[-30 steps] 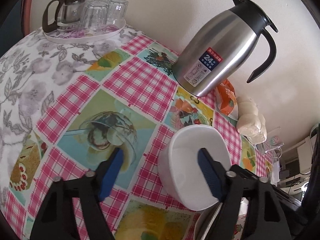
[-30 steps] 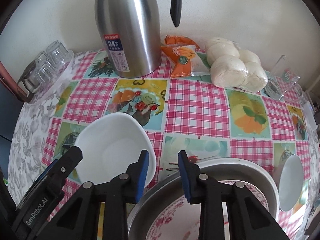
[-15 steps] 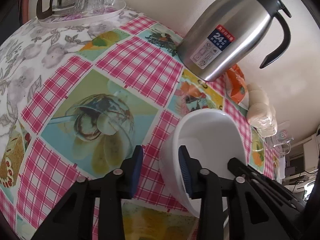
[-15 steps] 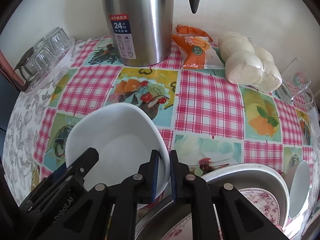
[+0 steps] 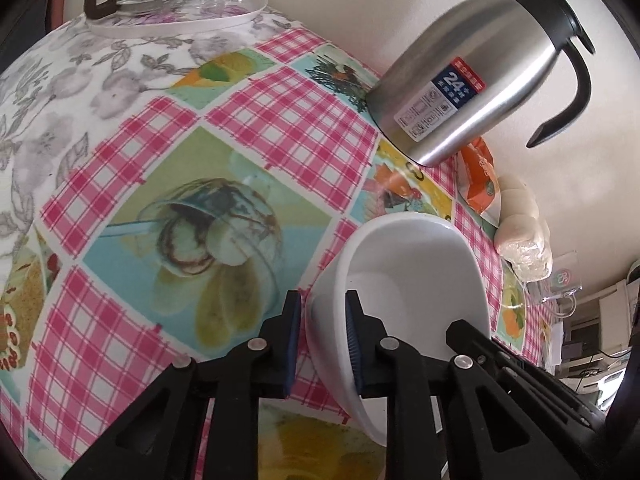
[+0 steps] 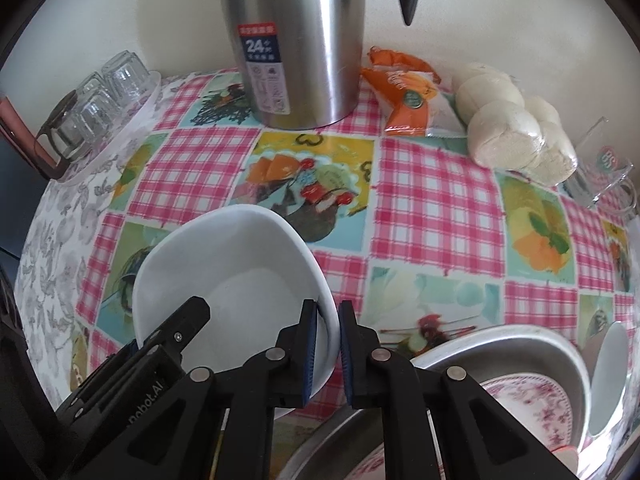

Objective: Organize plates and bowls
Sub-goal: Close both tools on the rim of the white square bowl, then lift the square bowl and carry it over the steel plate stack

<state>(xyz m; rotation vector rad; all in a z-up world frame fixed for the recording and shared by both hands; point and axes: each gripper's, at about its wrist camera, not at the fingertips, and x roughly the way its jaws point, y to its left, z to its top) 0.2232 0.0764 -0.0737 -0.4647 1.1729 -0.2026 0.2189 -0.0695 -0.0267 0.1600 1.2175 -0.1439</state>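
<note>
A second ago our jaws stood wide; now the left gripper (image 5: 322, 334) is closing on the near rim of the white ceramic bowl (image 5: 416, 280) while the right gripper (image 6: 327, 346) pinches the opposite rim. The bowl sits near the front edge of the checked table (image 6: 432, 196), ready for lifting.

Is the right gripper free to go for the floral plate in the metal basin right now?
Probably not: the right gripper is shut on the white bowl's rim. The floral plate lies uncovered in the metal basin.
</note>
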